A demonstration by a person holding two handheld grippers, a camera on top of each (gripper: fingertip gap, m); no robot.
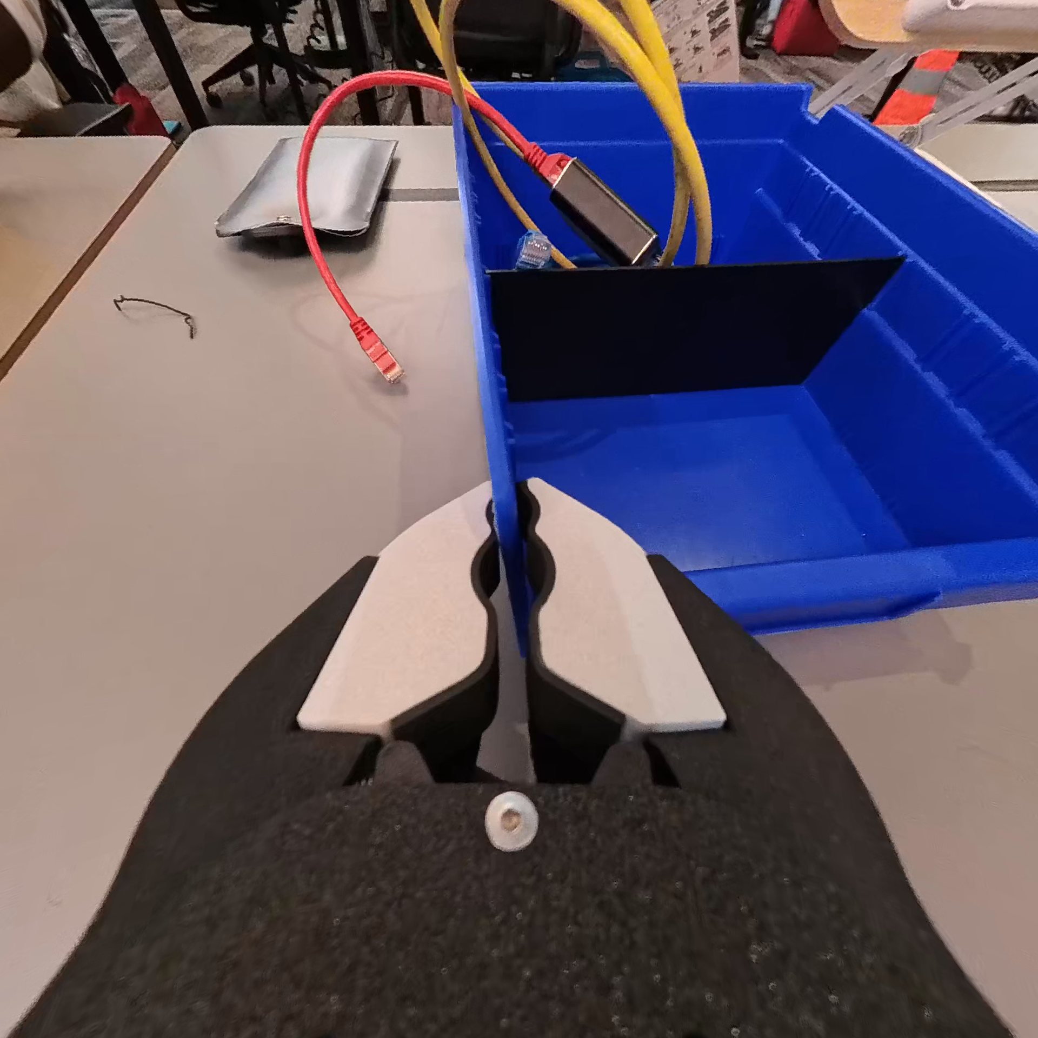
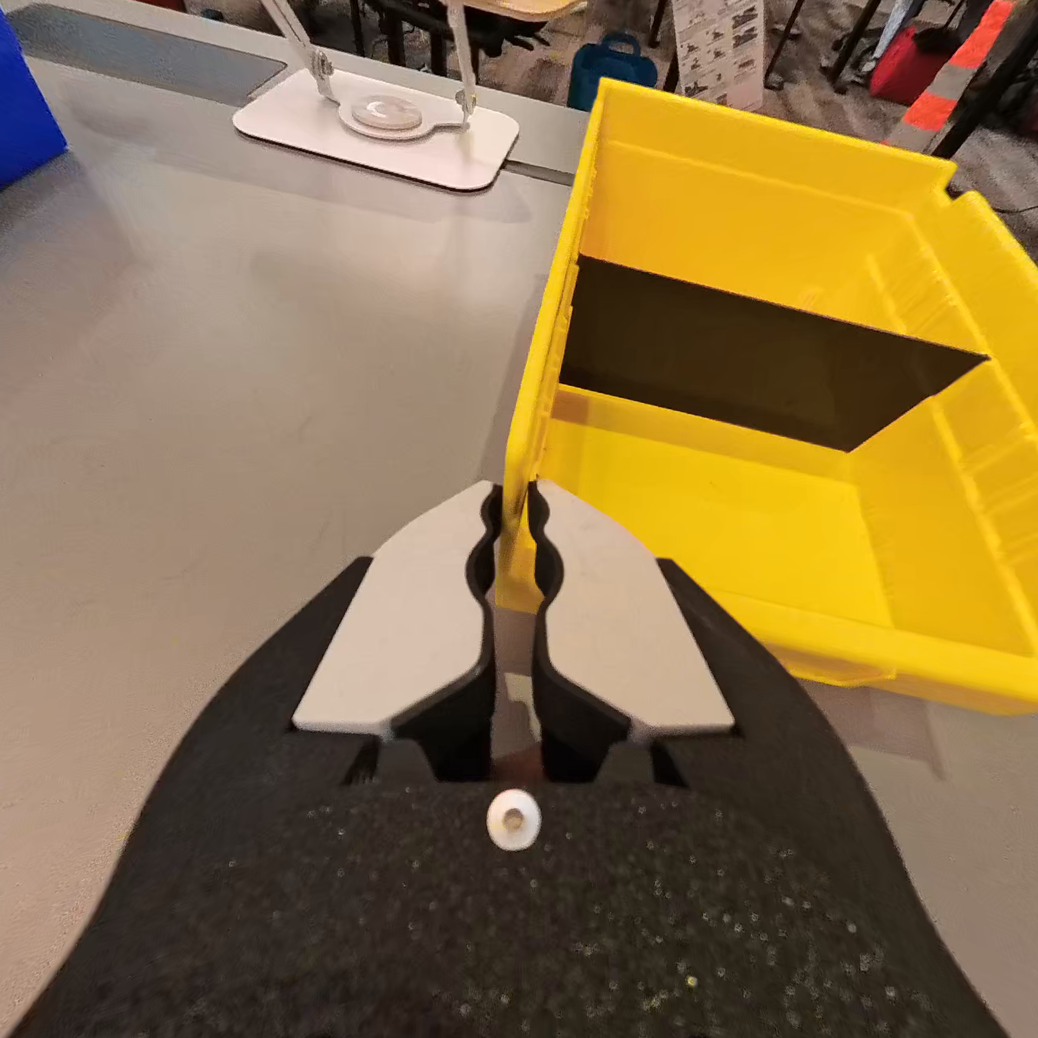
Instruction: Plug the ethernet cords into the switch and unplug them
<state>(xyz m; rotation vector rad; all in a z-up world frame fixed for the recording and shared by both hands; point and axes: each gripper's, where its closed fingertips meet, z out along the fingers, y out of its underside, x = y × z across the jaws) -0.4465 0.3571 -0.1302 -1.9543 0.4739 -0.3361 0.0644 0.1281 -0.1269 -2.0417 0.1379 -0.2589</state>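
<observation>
**Two grippers, each pinching the side of a box**

The left gripper [image 1: 510,494] has its two fingers almost closed. They pinch the thin side wall of a blue box [image 1: 730,494] near its front corner. The box sits on a grey table [image 1: 224,477].

A black divider [image 1: 674,331] splits the blue box into a near part and a far part. The near part has only a bare floor. In the far part a small silver switch [image 1: 604,210] leans at a tilt. A red cord [image 1: 326,168] is plugged into its upper end. The cord arcs up over the box wall and comes down on the table, where its loose plug [image 1: 382,359] lies. A yellow cord [image 1: 674,140] loops down into the far part. A clear plug [image 1: 533,247] pokes up beside the switch.

A flat grey pouch [image 1: 314,188] lies farther back on the table. A thin bent wire [image 1: 157,312] lies to the left.

The right gripper [image 2: 515,494] is also almost closed. It pinches the side wall of a yellow box [image 2: 730,533] near the front corner. This box has a black divider [image 2: 758,359] too. A white stand [image 2: 382,129] sits at the back of the table [image 2: 224,393].
</observation>
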